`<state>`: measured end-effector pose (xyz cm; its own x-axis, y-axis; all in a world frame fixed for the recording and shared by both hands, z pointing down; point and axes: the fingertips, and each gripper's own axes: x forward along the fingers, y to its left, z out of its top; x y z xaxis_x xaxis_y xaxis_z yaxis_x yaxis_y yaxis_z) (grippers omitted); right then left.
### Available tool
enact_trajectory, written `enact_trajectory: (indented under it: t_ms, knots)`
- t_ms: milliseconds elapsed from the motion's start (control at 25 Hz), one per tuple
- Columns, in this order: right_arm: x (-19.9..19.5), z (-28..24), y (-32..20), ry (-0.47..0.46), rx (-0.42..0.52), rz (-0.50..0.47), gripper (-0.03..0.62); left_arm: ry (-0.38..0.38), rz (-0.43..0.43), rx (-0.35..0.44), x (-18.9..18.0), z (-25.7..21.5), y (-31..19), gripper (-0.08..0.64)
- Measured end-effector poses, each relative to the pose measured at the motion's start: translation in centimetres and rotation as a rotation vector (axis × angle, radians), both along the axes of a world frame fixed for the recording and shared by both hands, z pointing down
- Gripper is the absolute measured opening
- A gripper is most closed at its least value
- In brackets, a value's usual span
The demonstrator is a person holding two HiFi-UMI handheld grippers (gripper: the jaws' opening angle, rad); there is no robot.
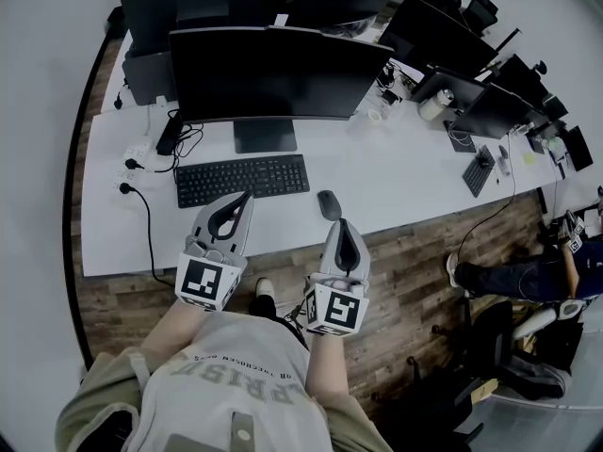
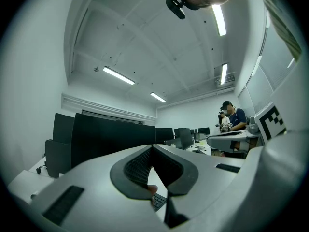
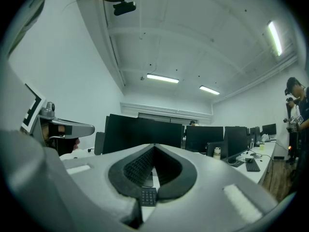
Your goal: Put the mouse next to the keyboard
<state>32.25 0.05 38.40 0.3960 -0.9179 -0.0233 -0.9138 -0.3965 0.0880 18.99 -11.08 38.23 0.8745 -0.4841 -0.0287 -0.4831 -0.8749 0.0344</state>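
Desk (image 1: 405, 172) lies bare beyond mouse (image 1: 329, 204); keyboard (image 1: 242, 179) close beside.

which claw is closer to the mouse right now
Right. The right claw points at the mouse from just short of it. The left claw is further off, to the mouse's left, at the near edge of the keyboard.
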Motion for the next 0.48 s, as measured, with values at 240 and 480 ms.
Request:
enact_trajectory:
  t_ms: [240,480]
  knots:
    - [-0.1,-0.19,-0.01,0.011,-0.003,-0.004,-0.002,-0.002,-0.002,-0.005,-0.05,0.24,-0.11,0.011]
    - [-0.26,-0.19,-0.08,0.017,-0.004,-0.011,-0.002,-0.013,0.0,-0.011,-0.15,0.71,-0.1,0.011]
